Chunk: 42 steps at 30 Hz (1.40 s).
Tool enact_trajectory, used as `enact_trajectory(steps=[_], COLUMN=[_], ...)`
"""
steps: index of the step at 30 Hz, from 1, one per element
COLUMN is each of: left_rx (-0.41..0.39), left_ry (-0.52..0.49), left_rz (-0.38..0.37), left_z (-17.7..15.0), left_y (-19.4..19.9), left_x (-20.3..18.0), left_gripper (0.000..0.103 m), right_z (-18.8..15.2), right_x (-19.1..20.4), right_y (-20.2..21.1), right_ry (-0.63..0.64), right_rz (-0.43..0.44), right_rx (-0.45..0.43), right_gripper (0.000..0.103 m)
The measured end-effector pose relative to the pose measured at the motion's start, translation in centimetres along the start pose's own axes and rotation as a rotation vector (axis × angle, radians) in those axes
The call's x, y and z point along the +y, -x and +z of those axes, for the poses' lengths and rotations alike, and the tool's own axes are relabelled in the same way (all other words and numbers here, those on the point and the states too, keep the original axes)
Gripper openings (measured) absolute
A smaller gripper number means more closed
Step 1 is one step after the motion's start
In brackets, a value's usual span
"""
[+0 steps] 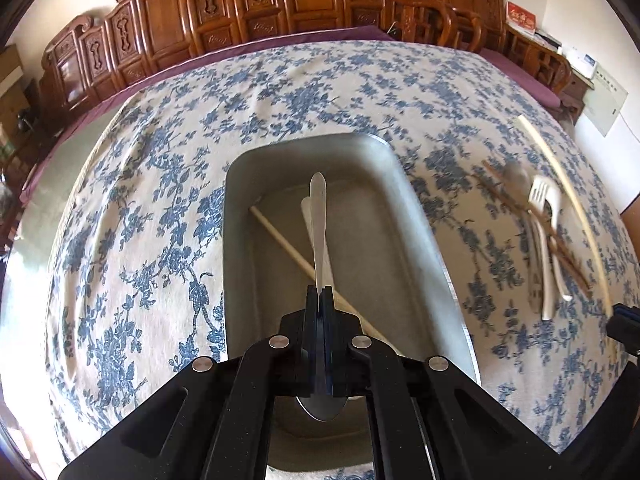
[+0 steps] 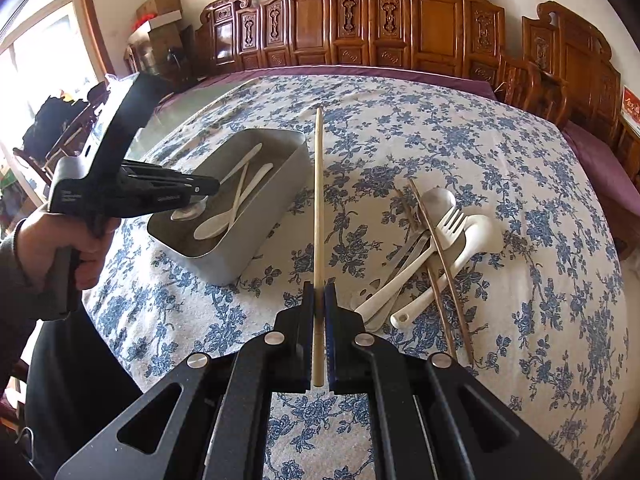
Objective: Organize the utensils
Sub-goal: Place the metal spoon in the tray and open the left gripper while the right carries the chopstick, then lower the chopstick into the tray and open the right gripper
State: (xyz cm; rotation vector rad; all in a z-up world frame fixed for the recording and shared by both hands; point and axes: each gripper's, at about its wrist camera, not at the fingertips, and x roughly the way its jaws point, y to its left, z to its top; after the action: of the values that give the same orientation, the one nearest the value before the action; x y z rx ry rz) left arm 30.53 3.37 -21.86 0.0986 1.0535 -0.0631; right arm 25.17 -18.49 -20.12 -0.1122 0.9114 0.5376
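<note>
My left gripper (image 1: 319, 291) is shut on a metal spoon (image 1: 319, 216) and holds it over the grey metal tray (image 1: 416, 216), bowl end toward the camera. In the tray lie a pale chopstick (image 1: 280, 236) and a white spoon. My right gripper (image 2: 319, 288) is shut on a pale chopstick (image 2: 318, 200) that points away over the table. In the right wrist view the left gripper (image 2: 200, 190) hovers over the tray (image 2: 280, 208), which holds white spoons (image 2: 224, 220). A heap of utensils (image 2: 436, 248) lies right of the right gripper: white fork, white spoons, metal pieces, brown chopsticks.
The table wears a blue floral cloth (image 2: 480, 140). Carved wooden chairs (image 2: 400, 28) line the far edge. The utensil heap also shows at the right of the left wrist view (image 1: 544, 236), with the held chopstick (image 1: 560, 184) beside it.
</note>
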Motion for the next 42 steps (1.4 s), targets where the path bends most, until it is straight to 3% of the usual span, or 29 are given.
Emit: enact_trajectory(steps=[11,17,28,42], left_rx=[0.05,0.063,-0.029,-0.129], left_ry=[-0.007,0.016,0.032,0.069], left_rz=[0.03,0.005,-0.037,-0.066], left_z=[-0.3,-0.2,-0.4,-2.0], left_y=[-2.0,-2.1,2.0,6.8], left_x=[0.3,0.6,2.1,6.1], left_gripper=[0.002,0.002,0.002,0.002], right_z=[-0.1,-0.1,1.5,5.9], right_x=[0.0,0.1,2.9,8.2], right_y=[-0.4,-0.5,-0.9,-5.6], right_ry=[-0.001,0.002,0.027,0.021], right_rz=[0.007,0.006,0.028,0.094], right_rx=[0.006,0.006,0.001,0.044], right_gripper=[0.006,0.006,0.006,0.006])
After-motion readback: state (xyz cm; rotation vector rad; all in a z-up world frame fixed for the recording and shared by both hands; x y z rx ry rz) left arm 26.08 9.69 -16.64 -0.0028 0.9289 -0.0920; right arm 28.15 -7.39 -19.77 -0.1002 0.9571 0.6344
